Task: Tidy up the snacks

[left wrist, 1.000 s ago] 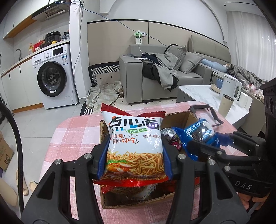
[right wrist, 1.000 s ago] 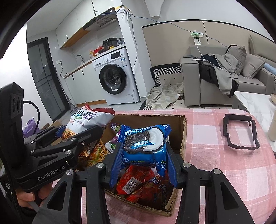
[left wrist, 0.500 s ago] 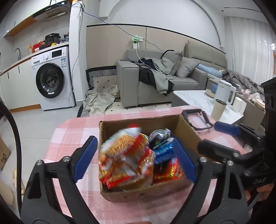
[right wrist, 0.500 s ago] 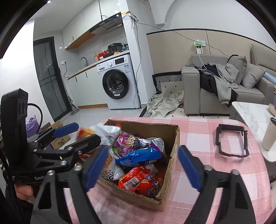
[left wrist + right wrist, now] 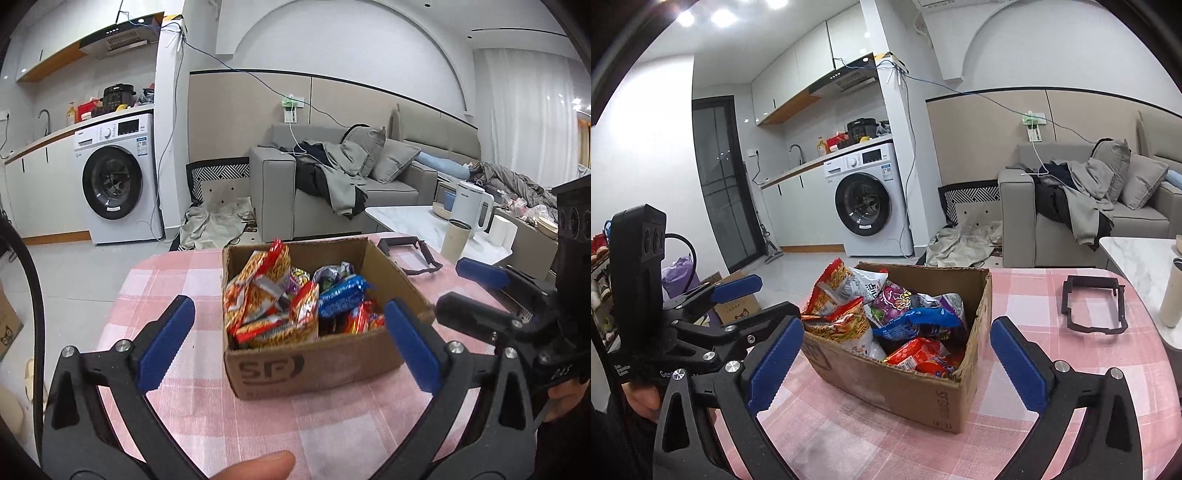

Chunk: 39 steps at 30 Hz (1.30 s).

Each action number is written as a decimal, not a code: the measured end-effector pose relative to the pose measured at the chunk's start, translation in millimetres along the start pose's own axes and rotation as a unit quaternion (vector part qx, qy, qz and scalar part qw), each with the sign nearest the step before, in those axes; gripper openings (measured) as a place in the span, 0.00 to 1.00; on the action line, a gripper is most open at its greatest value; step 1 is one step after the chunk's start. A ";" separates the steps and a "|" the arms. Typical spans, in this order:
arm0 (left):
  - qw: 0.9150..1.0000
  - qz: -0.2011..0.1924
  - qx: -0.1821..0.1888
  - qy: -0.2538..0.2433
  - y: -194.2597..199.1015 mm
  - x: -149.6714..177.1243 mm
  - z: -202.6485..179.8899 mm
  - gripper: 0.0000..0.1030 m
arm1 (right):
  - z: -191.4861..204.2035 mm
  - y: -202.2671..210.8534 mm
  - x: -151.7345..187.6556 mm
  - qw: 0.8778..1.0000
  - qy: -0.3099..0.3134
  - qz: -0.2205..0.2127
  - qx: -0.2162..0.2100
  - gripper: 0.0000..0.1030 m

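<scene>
A cardboard box [image 5: 314, 363] [image 5: 916, 391] stands on the pink checked tablecloth [image 5: 177, 295] and holds several snack packets. A noodle snack bag [image 5: 258, 291] [image 5: 842, 317] lies at its left side. A blue cookie packet [image 5: 341, 295] [image 5: 916, 319] lies in the middle, with red packets [image 5: 916, 356] beside it. My left gripper [image 5: 288, 339] is open and empty, held back in front of the box. My right gripper [image 5: 897, 360] is open and empty, also in front of the box. Each gripper shows in the other's view, the left one [image 5: 738, 299] and the right one [image 5: 469, 288].
A black rectangular frame [image 5: 1093, 306] [image 5: 410, 254] lies on the table to the right of the box. A beige cup [image 5: 456, 240] and a white kettle [image 5: 474, 206] stand on a marble side table [image 5: 406, 218]. A sofa and a washing machine stand behind.
Both grippers opened and let go: the noodle bag and the blue cookie packet dropped into the box. Both grippers have since pulled back and up from the box.
</scene>
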<state>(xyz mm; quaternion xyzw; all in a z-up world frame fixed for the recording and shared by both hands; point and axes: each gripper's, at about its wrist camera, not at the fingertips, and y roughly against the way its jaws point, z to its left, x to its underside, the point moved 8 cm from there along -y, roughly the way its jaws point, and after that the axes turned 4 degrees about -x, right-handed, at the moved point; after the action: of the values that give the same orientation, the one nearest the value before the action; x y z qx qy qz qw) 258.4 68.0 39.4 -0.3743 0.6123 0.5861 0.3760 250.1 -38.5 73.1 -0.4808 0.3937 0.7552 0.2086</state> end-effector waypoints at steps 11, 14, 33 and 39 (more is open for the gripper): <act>1.000 -0.003 -0.025 0.007 8.2 44.2 17.5 1.00 | -4.6 -8.5 32.9 1.000 -0.001 0.001 0.010 1.00; 0.999 -0.010 -0.027 0.015 7.4 49.9 22.0 1.00 | -8.9 -7.6 36.2 1.000 -0.002 -0.003 0.020 1.00; 0.999 -0.011 -0.048 0.013 -10.5 71.1 30.8 1.00 | -19.2 -4.9 48.0 0.999 0.005 -0.026 0.043 1.00; 0.999 -0.012 -0.049 0.013 -13.8 70.7 28.8 1.00 | -17.6 -5.7 47.4 0.999 0.013 -0.028 0.044 1.00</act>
<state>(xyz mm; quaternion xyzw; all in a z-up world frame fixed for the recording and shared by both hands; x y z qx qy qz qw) 240.5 95.1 -31.1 -0.4073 0.5826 0.6062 0.3565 242.6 -52.1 24.6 -0.4919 0.4158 0.7245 0.2454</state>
